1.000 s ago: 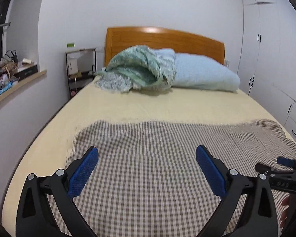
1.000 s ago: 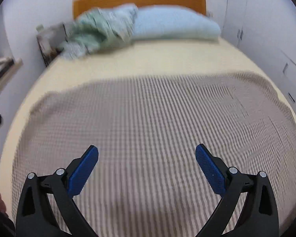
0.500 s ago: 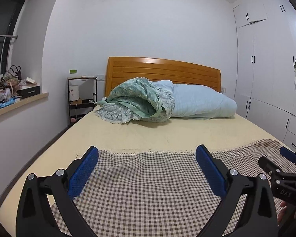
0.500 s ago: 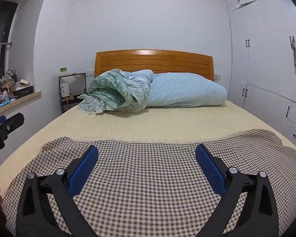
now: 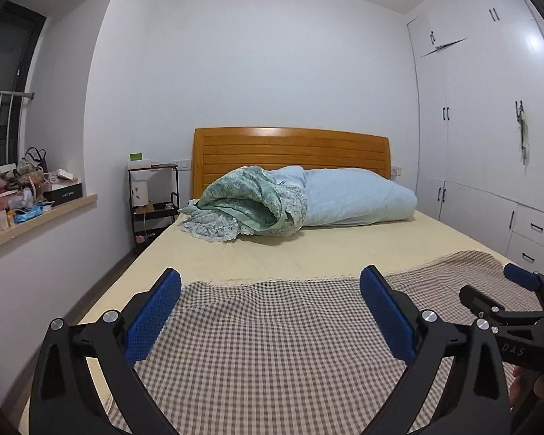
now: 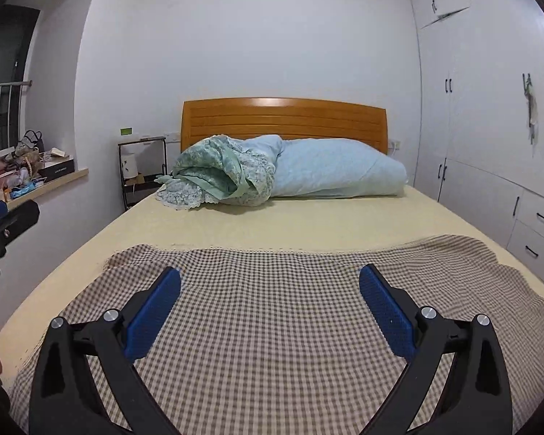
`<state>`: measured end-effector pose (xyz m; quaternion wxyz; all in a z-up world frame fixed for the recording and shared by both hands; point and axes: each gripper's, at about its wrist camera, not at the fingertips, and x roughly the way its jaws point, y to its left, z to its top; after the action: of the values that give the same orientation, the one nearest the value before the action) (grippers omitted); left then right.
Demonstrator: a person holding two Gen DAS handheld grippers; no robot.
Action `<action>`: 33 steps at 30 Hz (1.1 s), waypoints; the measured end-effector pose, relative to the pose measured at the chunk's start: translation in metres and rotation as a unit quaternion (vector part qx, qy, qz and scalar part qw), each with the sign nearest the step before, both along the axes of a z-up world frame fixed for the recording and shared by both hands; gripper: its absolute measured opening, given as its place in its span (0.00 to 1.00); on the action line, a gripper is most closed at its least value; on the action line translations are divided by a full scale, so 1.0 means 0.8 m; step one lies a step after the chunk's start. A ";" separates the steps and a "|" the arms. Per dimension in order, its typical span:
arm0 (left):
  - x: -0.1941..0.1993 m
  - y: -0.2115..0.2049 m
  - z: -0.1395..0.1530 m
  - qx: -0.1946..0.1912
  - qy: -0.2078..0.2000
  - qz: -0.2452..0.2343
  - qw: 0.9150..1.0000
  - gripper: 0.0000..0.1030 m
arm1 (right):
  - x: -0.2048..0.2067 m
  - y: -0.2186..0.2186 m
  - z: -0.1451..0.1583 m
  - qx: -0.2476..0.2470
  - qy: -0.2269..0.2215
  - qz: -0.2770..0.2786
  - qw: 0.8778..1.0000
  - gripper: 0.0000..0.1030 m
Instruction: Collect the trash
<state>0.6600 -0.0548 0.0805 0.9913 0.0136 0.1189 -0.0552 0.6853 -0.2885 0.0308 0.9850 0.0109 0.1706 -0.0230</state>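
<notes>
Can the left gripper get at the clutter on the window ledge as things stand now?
Probably not yet. The left gripper hangs open over the checked cloth at the foot of the bed, and the clutter lies on the window ledge, far off to its left. Nothing blocks the way.

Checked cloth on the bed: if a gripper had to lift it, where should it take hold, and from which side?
Best bet is the far lace-trimmed edge of the checked cloth, near its rumpled left corner, where the fabric lifts slightly off the bed. The left gripper could come in low from the foot end, jaws open, and pinch that raised fold. Elsewhere the cloth lies flat, offering little to pinch.
</notes>
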 end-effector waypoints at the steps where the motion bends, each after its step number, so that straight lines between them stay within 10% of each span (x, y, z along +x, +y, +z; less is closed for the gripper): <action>1: -0.020 0.003 0.004 -0.008 0.002 -0.004 1.000 0.93 | -0.014 0.001 0.001 -0.002 0.000 -0.001 1.000 0.92; 33: -0.599 0.039 -0.003 -0.014 -0.036 0.010 0.999 0.93 | -0.425 0.038 -0.023 0.013 0.005 0.016 1.000 0.92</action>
<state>0.1812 -0.0233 0.0784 0.9955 0.0003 0.0823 -0.0462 0.3449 -0.2580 0.0121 0.9841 0.0210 0.1761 -0.0048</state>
